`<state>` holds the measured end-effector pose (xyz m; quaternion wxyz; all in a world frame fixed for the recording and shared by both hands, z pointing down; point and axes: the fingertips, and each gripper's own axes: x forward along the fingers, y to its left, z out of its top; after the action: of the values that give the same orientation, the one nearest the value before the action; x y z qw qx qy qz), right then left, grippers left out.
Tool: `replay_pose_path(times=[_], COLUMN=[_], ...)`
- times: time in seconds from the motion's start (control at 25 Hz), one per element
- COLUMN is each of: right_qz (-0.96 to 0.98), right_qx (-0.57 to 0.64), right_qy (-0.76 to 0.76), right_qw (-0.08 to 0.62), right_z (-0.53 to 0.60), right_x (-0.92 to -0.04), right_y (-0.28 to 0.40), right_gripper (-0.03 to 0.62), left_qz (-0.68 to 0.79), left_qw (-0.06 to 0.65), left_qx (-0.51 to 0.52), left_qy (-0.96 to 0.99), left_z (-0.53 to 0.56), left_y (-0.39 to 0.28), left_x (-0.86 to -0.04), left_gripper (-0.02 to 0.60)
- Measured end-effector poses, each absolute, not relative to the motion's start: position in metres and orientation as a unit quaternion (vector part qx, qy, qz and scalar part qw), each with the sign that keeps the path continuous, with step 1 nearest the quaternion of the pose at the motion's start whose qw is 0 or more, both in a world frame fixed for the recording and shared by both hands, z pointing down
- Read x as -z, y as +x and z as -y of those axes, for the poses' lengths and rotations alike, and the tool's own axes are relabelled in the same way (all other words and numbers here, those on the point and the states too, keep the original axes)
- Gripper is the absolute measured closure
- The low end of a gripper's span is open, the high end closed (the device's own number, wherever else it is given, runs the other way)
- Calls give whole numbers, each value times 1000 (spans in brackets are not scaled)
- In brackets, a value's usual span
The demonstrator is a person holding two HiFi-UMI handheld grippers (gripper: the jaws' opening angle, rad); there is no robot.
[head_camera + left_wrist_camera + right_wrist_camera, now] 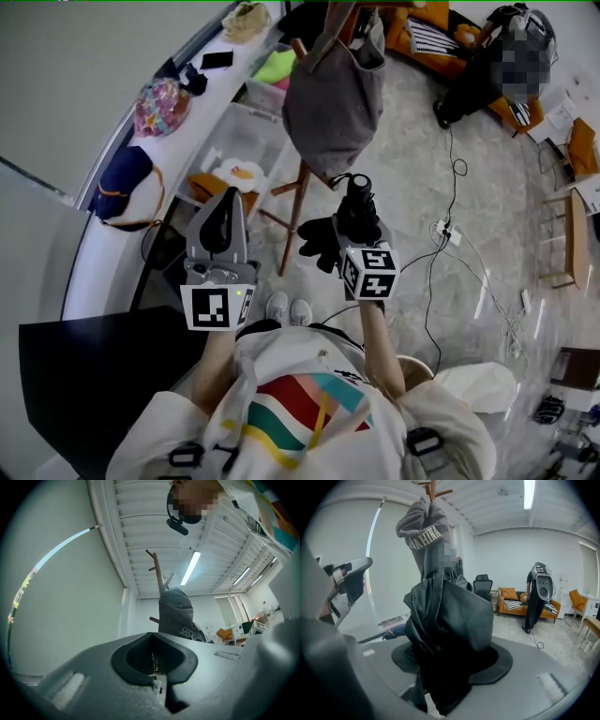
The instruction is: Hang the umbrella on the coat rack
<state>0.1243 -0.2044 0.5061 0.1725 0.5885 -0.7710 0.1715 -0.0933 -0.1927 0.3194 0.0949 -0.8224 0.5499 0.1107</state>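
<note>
While the right tool (359, 220) grips the folded umbrella (450, 616), nothing is hung yet: the rack (302, 183) stands at its 11 o'clock, carrying a grey bag (333, 94). Left tool (225, 211) is closed and empty. Remaining: raise the umbrella and hook it on a free peg (444, 492).

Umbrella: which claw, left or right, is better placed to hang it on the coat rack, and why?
Right. The right claw is shut on the black umbrella, with the coat rack ahead of it. The left claw is shut on nothing.
</note>
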Motion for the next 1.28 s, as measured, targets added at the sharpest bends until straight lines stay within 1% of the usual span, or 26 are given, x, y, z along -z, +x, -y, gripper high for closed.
replay_pose_path(times=[0.16, 0.44, 1.28], right_qz=[769, 757, 751], right_qx=[-173, -187, -216], right_qy=[585, 592, 588], right_qw=[191, 203, 207], right_z=[205, 201, 180], right_x=[-520, -540, -565], right_y=[124, 130, 136], right_gripper=[345, 345, 345], left_qz=[-553, -556, -538], left_qw=[94, 96, 97], left_qx=[-103, -95, -82], left_qy=[-822, -820, -833], left_z=[192, 189, 189], left_y=[-95, -96, -77], left_x=[-324, -326, -329], left_gripper=[588, 588, 588])
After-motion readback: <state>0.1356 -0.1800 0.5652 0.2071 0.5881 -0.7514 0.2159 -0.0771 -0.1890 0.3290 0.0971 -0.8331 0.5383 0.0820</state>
